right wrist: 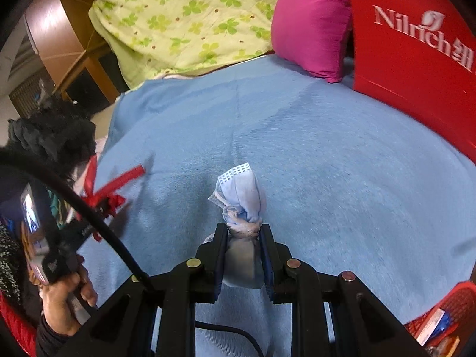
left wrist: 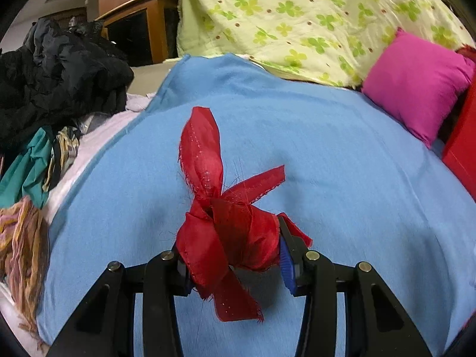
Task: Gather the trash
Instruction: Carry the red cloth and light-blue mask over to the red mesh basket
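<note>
A crumpled scrap of red cloth [left wrist: 226,232] with frayed strips sits clamped in my left gripper [left wrist: 235,253], above the blue blanket [left wrist: 342,178]. In the right wrist view my right gripper [right wrist: 244,232] is shut on a knotted, crumpled light-blue face mask [right wrist: 242,199]. The same red cloth [right wrist: 110,190] shows at the left of that view, in front of the person's hand [right wrist: 64,306] that holds the left gripper's handle.
A red basket [right wrist: 446,312] with packets lies at the lower right. A red box [right wrist: 416,53] and pink cushion [right wrist: 309,23] stand at the back right, a clover-print quilt [left wrist: 297,20] behind. Dark clothes [left wrist: 56,71] and a teal cloth [left wrist: 26,166] are heaped at left.
</note>
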Available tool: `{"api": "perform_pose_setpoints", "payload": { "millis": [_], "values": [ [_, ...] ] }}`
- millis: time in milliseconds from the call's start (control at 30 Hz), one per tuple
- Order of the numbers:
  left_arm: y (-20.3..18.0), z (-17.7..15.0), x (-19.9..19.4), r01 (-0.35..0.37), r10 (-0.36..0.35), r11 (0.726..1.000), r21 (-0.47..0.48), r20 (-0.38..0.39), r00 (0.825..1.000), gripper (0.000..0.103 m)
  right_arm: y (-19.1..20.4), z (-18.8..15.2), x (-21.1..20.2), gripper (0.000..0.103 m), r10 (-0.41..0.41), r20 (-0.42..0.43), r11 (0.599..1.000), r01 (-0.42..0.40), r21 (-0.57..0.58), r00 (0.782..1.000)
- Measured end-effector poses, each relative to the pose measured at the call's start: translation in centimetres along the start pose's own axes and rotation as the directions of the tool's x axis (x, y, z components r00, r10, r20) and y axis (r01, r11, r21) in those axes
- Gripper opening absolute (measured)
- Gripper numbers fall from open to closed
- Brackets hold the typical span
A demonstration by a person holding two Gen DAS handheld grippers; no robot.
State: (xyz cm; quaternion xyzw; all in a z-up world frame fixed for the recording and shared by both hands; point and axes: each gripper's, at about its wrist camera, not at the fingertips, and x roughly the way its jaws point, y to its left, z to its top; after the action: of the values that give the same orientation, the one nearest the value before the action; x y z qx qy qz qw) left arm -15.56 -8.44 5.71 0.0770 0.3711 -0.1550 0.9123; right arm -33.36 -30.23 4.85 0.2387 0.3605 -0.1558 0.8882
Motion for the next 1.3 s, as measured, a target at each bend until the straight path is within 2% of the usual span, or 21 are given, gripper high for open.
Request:
{"api": "perform_pose_setpoints", "payload": {
  "millis": [200,367,733,1067,1300],
  "values": [
    [-1.3,-1.2,-3.7,0.027,-0.027,0.999,0.026,-0.016,1.000,0.046,-1.6,-0.9,-1.9,0.023,0.030,0.035,0.999,-0.031,0.038,0.999],
    [-2.4,-1.2,-6.4,0.087,-0.086,0.996,0.027,-0.031,0.996,0.046,-3.0,-1.7,-3.5,0.023,0.047,0.064,0.996,-0.052,0.074,0.997],
    [-4.8,-2.1,-11.0,0.158,-0.157,0.986,0.058,-0.025,0.987,0.046,-5.6,-3.6,-9.1,0.023,0.025,0.142,0.992,-0.042,0.118,0.990],
    [-6.1,-2.2,-13.4,0.179,-0.180,0.978,0.104,-0.002,0.984,0.046,-8.4,-4.6,-12.2,0.023,0.002,0.186,0.985,-0.035,0.171,0.982],
    [-6.5,-2.7,-13.9,0.200,-0.200,0.974,0.102,-0.014,0.980,0.046,-9.6,-5.4,-13.3,0.023,-0.003,0.202,0.978,-0.039,0.204,0.979]
  ]
}}
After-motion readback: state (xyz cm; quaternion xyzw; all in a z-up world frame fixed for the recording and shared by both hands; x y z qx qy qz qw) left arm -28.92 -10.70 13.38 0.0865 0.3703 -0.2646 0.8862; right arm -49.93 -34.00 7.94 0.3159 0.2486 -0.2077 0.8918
